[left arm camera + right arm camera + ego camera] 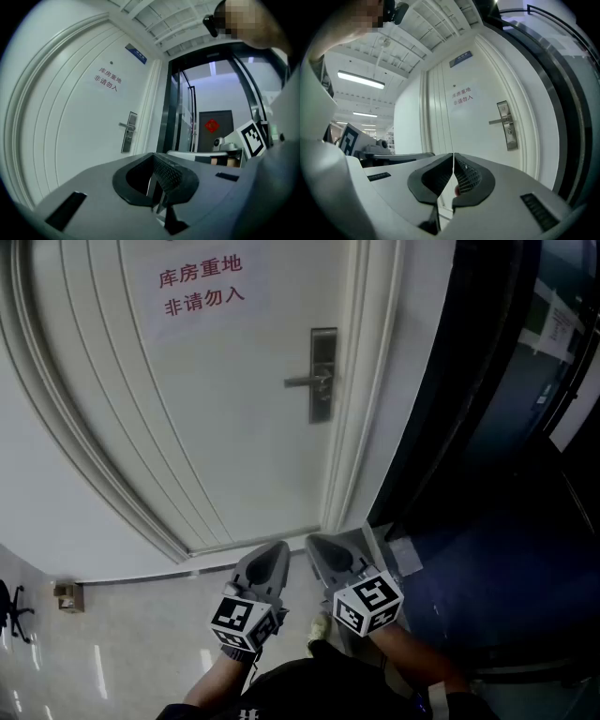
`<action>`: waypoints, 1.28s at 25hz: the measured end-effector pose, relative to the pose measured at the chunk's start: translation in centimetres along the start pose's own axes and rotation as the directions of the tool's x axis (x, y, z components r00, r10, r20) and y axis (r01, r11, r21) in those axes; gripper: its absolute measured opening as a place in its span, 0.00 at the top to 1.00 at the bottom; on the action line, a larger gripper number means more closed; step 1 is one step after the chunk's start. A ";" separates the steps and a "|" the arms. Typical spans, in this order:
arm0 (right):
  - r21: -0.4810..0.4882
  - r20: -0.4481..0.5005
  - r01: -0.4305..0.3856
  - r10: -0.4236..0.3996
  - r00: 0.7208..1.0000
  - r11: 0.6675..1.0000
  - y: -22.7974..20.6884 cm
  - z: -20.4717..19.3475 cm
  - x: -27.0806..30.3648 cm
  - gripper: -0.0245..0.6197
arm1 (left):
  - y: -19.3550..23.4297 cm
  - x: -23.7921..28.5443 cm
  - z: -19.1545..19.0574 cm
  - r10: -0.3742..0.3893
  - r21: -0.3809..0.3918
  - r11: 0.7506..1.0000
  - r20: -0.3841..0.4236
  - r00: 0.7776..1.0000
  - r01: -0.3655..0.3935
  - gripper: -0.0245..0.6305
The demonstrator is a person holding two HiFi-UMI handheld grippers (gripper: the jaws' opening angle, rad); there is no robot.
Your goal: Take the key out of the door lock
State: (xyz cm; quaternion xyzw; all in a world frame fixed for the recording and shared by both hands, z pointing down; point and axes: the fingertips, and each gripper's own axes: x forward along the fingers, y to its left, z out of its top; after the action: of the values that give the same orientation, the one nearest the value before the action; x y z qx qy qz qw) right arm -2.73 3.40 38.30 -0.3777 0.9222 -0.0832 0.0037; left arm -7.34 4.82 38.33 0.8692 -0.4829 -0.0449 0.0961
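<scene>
Ahead of both grippers, well apart from their tips, stands the white door (216, 427) with its lock plate (323, 376) and lever handle (302, 382). Left gripper (273, 554) and right gripper (320, 549) hang low, side by side, each with jaws pressed together on nothing. This reads as a rest posture, no reach yet begun. The key should sit in the plate beneath the lever, nearer the right gripper's line, but it is too small to make out. Judged from the lock, its long axis would run square to the door face, bow toward the grippers.
</scene>
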 end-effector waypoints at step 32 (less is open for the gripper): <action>0.893 0.177 -0.049 -0.248 0.953 0.448 -33.2 3.7 22.8 0.74 | 13.4 25.5 3.1 -0.065 0.001 0.998 0.007 0.998 0.065 0.96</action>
State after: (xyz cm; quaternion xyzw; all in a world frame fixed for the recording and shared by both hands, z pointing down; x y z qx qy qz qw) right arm 4.33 -36.36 41.14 -0.3813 0.7073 -0.4978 0.3264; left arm -5.48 -24.04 38.50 0.8844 -0.4546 -0.0510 0.0924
